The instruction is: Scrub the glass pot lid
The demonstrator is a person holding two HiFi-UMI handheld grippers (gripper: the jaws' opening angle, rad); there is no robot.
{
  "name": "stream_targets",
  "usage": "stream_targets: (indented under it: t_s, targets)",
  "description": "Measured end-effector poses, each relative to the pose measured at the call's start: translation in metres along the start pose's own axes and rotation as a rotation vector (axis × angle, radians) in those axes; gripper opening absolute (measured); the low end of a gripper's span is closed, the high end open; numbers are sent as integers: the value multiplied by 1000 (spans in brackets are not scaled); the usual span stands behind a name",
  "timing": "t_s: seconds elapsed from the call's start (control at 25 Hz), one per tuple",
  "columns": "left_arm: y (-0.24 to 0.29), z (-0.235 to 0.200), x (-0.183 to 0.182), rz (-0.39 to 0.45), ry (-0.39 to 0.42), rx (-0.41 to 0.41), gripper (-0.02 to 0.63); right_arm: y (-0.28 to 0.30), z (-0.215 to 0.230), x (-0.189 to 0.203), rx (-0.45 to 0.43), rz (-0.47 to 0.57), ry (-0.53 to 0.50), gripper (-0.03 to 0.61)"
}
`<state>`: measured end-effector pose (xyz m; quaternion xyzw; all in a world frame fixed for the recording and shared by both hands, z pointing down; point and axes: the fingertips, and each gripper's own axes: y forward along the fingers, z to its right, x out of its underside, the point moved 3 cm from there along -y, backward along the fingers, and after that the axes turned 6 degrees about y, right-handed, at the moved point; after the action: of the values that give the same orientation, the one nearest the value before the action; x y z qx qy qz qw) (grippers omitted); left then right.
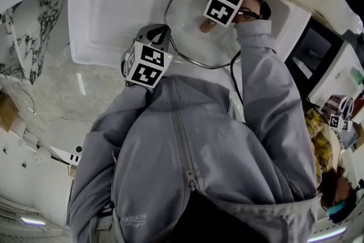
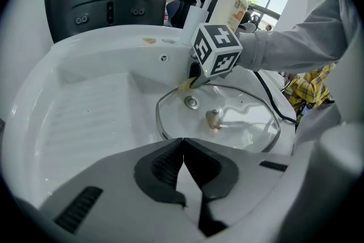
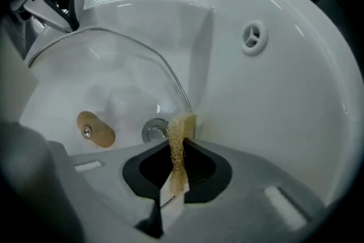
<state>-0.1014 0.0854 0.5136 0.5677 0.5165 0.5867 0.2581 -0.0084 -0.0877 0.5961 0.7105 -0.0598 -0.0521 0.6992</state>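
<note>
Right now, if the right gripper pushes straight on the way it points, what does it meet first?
Probably the rim of the glass lid: the scrub pad clamped in the right gripper reaches it, beside the drain. Contact is unclear; the sink wall lies just behind.

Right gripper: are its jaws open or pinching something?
Shut on a tan scrub pad. The right gripper view shows the right gripper pinching the thin pad from both sides.

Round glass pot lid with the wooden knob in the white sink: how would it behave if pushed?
Probably rigid and breakable: the round glass pot lid is clear with a thin rim. Likely to slide on the smooth white sink. Its wooden knob looks the surest hold.
</note>
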Motion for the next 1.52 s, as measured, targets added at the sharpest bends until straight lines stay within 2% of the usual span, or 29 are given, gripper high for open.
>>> stream_targets:
  t_s: [0.36, 0.68, 1.12, 1.32, 1.52]
  targets:
    - [0, -1, 1, 4, 5, -5, 8, -7, -36, -1, -124, -38, -66, 32]
    - [0, 1, 1, 7, 18, -16, 8, -24, -78, 6, -202, -24, -66, 31]
    - [-1, 1, -1, 18, 30, -32, 8, -63, -139, 14, -326, 46, -51, 31]
    - [-2, 0, -2, 18, 35, -31, 8, -81, -167, 16, -349, 66, -74, 32]
    - [-7, 5, -13, 14, 87, -40, 8, -96, -185, 20, -385, 82, -86, 31]
